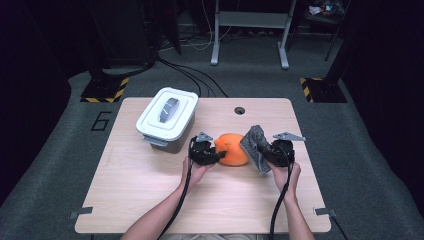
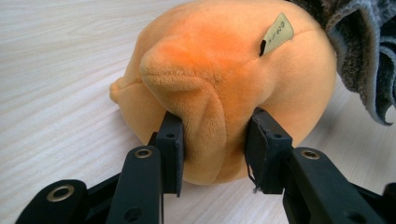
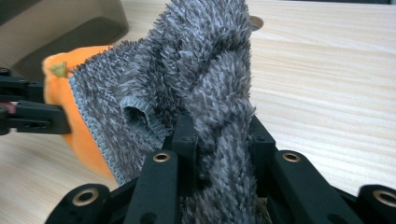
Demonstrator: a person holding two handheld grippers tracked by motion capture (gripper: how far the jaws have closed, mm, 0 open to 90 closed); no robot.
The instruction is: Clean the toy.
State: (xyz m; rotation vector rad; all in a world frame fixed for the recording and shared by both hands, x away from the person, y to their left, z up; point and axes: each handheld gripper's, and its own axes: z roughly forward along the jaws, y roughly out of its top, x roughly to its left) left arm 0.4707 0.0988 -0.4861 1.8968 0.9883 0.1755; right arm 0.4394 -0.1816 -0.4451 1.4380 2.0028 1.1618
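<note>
We are pinching a fold of the orange plush point(image 2: 224, 79) between our left fingers point(image 2: 170, 140), nearly closed. Our right fingers point(image 3: 187, 140) are clamping a bunched grey cloth point(image 3: 201, 79), which is leaning against the plush's right side. The plush is sitting mid-worktop point(image 1: 150, 200); a lidded white bin point(image 1: 166, 119) is standing far left.

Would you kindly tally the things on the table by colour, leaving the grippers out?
Orange: 1, the plush toy
Grey: 1, the fluffy cloth
White: 1, the lidded box
Total: 3
</note>
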